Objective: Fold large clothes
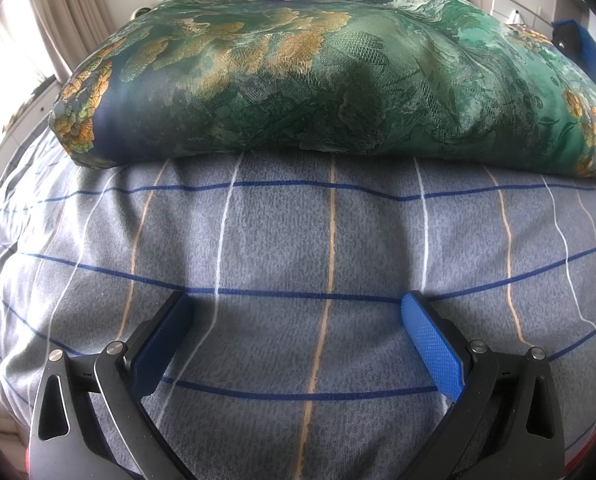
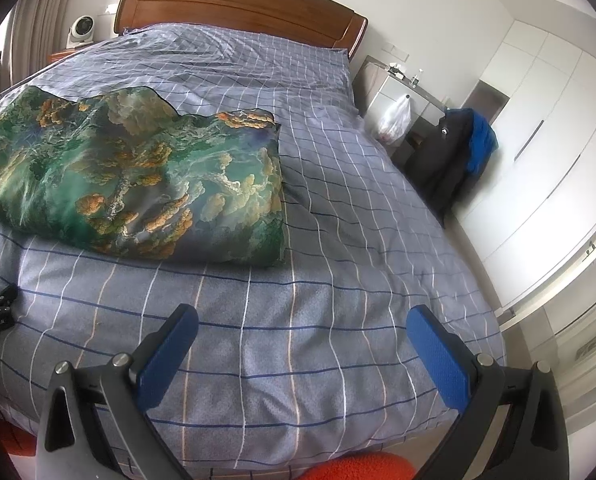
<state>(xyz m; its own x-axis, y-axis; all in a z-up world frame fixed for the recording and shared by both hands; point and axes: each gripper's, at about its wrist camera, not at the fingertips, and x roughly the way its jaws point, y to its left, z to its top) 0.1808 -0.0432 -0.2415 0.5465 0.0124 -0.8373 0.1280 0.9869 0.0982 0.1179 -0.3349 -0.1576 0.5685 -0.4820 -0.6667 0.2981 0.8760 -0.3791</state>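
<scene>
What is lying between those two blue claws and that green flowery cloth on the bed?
Nothing visible. Only bare checked bedcover lies between the open left gripper and the green cloth, and likewise ahead of the open right gripper.

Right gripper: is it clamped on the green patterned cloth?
No: the right gripper is open above the checked bedcover, apart from the green patterned cloth.
</scene>
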